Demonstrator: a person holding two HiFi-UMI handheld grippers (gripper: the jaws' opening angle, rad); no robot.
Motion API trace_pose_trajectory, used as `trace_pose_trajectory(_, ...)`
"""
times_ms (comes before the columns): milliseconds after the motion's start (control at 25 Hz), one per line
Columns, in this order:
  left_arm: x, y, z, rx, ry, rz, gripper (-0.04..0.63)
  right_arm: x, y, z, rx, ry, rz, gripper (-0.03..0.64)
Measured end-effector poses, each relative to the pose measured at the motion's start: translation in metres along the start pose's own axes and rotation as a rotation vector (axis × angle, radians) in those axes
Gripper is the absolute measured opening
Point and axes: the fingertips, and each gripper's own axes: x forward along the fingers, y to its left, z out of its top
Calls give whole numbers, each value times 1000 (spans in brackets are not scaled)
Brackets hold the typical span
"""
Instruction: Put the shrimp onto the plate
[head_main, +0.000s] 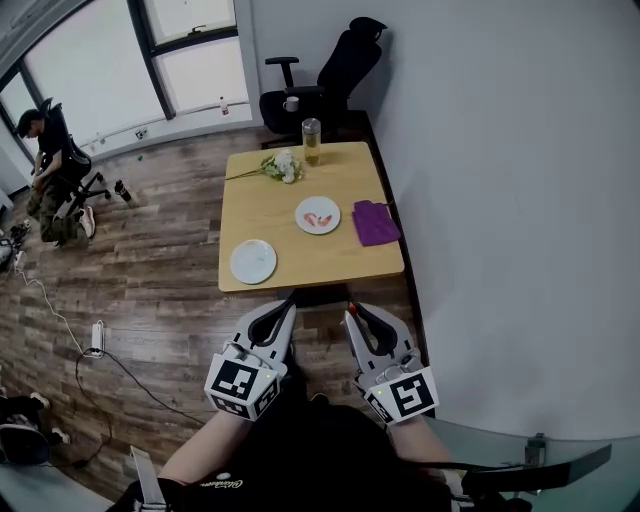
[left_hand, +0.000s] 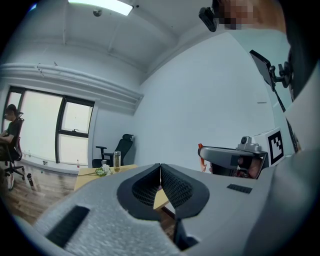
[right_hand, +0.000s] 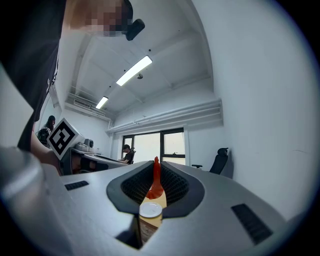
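In the right gripper view, the right gripper (right_hand: 156, 166) had its jaws pinched narrow on a red, tapering shrimp (right_hand: 155, 181), whose thin end stuck out past the tips at twelve o'clock.

In the left gripper view, the left gripper (left_hand: 160, 169) had its jaws pressed together with nothing between them. The table (left_hand: 87, 175) lay well off at nine o'clock.

In the head view, both grippers hung close to the person's body, well short of the table's near edge. Two plates sat on the table. The near plate (head_main: 253, 262) was empty. At its one o'clock, a far plate (head_main: 318, 204) already carried two red pieces (more shrimp, by the look of them). A purple cloth (head_main: 376, 222) lay at that plate's three o'clock.

I judged the carry to be in hand, with the shrimp gripped and no plate reached. The next move called for a long reach toward twelve o'clock, a stop low over a plate and a gentle opening. I could not tell which plate was meant.
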Motion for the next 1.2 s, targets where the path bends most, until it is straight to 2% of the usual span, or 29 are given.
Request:
trace_pose_trajectory(560,71,65,11,2,-8,-2,6,80,-47,-14,8,14,5,42)
trace_pose_trajectory(840,118,127,20,-2,21,-34,6,151,-75,-19,17,32,-24,41)
trace_pose_trajectory(1200,164,213,40,-4,11,-65,6,254,-92,-17,5,40,-39,43)
